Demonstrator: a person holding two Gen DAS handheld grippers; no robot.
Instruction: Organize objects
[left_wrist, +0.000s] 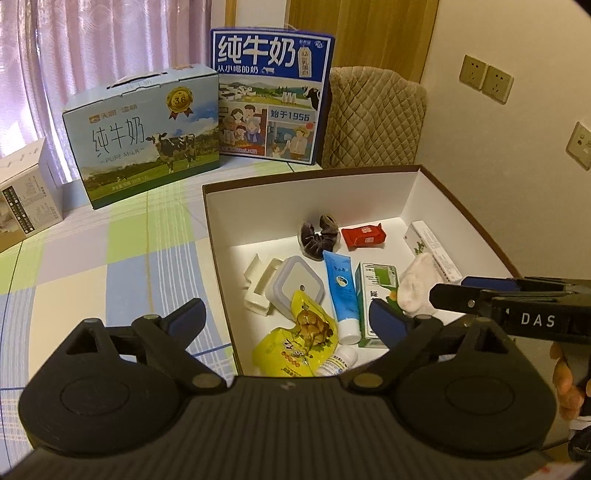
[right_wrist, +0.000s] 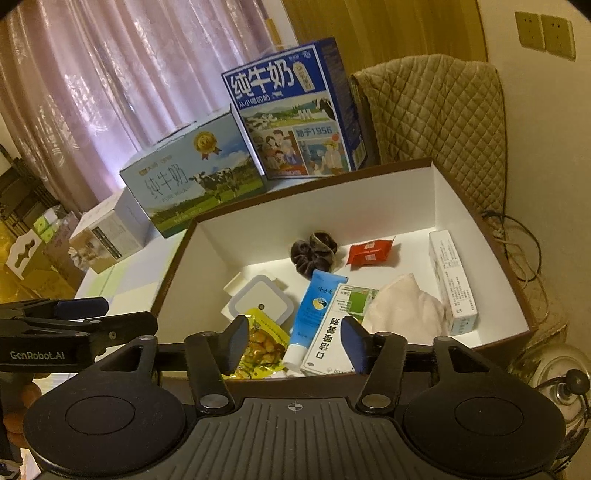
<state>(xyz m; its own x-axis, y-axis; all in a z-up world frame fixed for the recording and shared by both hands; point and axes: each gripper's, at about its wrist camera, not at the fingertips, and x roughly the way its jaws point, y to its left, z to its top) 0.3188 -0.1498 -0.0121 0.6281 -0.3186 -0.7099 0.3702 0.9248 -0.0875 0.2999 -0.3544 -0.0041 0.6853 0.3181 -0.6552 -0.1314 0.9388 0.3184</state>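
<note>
A white-lined brown box holds a red packet, blue-and-white tube, yellow snack pouch and dark scrunchie, on a green, blue and white checked cloth.

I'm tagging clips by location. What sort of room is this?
Probably a room in a home: pink curtains behind, a quilted chair cover, and milk cartons on a checked cloth beside a box of household bits.
</note>
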